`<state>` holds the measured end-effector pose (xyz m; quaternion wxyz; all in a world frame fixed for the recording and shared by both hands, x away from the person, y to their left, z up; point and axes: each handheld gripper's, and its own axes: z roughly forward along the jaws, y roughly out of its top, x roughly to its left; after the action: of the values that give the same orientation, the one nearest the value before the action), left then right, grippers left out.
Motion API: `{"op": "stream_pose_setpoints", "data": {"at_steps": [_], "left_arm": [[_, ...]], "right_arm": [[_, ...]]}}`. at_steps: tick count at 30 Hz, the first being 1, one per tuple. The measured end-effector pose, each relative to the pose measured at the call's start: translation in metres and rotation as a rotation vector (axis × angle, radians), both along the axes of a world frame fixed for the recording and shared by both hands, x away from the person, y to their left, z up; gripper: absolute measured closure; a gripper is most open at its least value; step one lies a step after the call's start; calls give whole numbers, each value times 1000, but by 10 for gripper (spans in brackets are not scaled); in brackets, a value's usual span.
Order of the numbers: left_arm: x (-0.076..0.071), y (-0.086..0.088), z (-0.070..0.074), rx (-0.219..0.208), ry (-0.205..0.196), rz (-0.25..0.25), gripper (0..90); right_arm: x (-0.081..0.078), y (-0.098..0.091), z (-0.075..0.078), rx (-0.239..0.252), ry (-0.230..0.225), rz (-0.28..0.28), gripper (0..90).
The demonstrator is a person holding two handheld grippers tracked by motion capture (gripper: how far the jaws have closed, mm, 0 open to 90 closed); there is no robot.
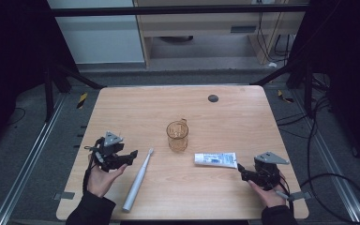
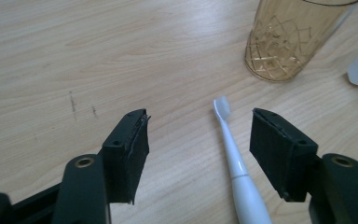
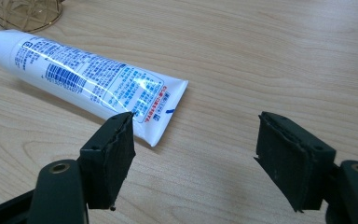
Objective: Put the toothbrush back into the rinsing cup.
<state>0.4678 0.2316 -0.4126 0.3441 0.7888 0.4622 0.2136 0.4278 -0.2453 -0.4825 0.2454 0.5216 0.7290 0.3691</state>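
High view: at a wooden table (image 1: 122, 101), a person's left gripper (image 1: 126, 157) hangs just left of a white electric toothbrush (image 1: 138, 180) lying flat, jaws spread and holding nothing. Left gripper view shows the brush head (image 2: 222, 107) on the wood between the parted jaws, an amber glass cup (image 2: 289, 39) beyond. Right gripper (image 1: 243, 172) sits near the crimped end of a toothpaste tube (image 1: 215, 159), also wide apart and empty, the tube lying right of the cup.
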Motion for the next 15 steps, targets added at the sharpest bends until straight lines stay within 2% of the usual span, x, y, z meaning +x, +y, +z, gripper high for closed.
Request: {"op": "stream_pose_setpoints", "data": {"at_steps": [4, 8, 12, 15], "left_arm": [[4, -5, -3, 12, 36, 15, 329], [5, -8, -13, 45, 68, 8, 320], [7, -10, -24, 58, 127, -6, 317], [7, -12, -27, 70, 149, -17, 319]], "right_arm": [[0, -1, 0, -6, -4, 6, 280], [1, -2, 0, -5, 0, 7, 280], [-1, -2, 1, 2, 2, 9, 281], [0, -1, 0, -6, 3, 12, 281]]}}
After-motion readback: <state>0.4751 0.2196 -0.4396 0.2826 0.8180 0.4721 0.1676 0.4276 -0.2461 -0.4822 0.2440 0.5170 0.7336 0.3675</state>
